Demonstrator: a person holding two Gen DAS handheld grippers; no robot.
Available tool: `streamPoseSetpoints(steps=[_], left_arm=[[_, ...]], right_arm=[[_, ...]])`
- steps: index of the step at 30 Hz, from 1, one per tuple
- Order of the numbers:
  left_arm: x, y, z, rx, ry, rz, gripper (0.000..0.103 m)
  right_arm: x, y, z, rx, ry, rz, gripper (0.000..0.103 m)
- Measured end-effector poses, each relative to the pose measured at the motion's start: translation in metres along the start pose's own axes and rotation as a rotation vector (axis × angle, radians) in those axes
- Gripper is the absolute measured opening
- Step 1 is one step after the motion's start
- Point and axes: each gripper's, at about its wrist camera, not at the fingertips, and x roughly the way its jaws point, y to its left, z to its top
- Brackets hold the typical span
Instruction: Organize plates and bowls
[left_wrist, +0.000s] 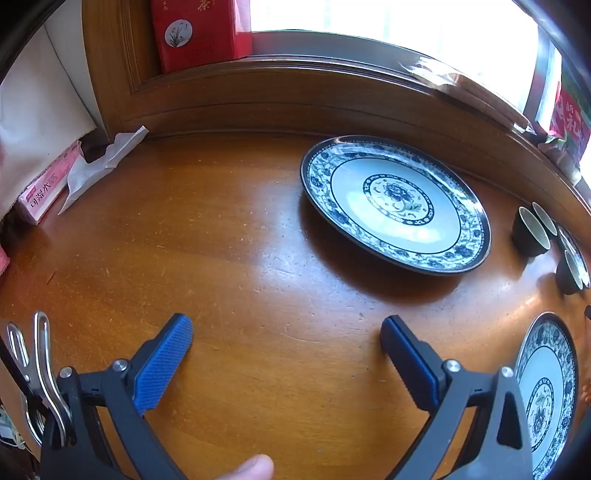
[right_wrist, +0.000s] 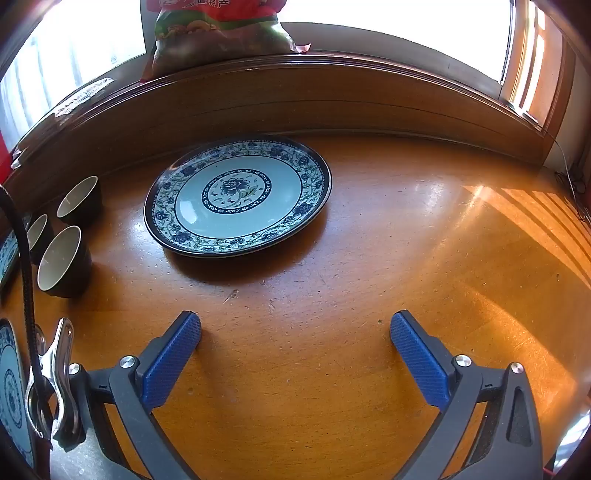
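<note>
A blue-and-white floral plate (left_wrist: 397, 203) lies flat on the wooden table, ahead and right of my open, empty left gripper (left_wrist: 286, 332). A second patterned plate (left_wrist: 548, 387) lies at the right edge of the left wrist view. In the right wrist view a blue-and-white plate (right_wrist: 236, 195) lies ahead and left of my open, empty right gripper (right_wrist: 295, 328). Three dark small bowls (right_wrist: 66, 258) with pale insides stand left of it; they also show in the left wrist view (left_wrist: 532, 232). Another plate (right_wrist: 13, 391) shows at the lower left edge.
A raised wooden windowsill (left_wrist: 295, 92) borders the table's far side. A red tea box (left_wrist: 195, 33) and a snack bag (right_wrist: 221, 37) stand on it. A pink tissue pack (left_wrist: 48, 184) and a crumpled wrapper (left_wrist: 99, 166) lie at the far left.
</note>
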Motion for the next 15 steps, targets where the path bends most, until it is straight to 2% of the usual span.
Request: streamPoseSetpoints(steps=[3,15], left_arm=[[-0.0003,-0.0026,0.0001,0.017,0.001,0.025,0.103],[-0.0002,-0.0009,0.0001,0.002,0.001,0.002,0.103]], right_arm=[[-0.0002,0.0,0.0,0.002,-0.003,0.003,0.103],[-0.0017,-0.0044,0.0003,0.002,-0.004,0.002,0.103]])
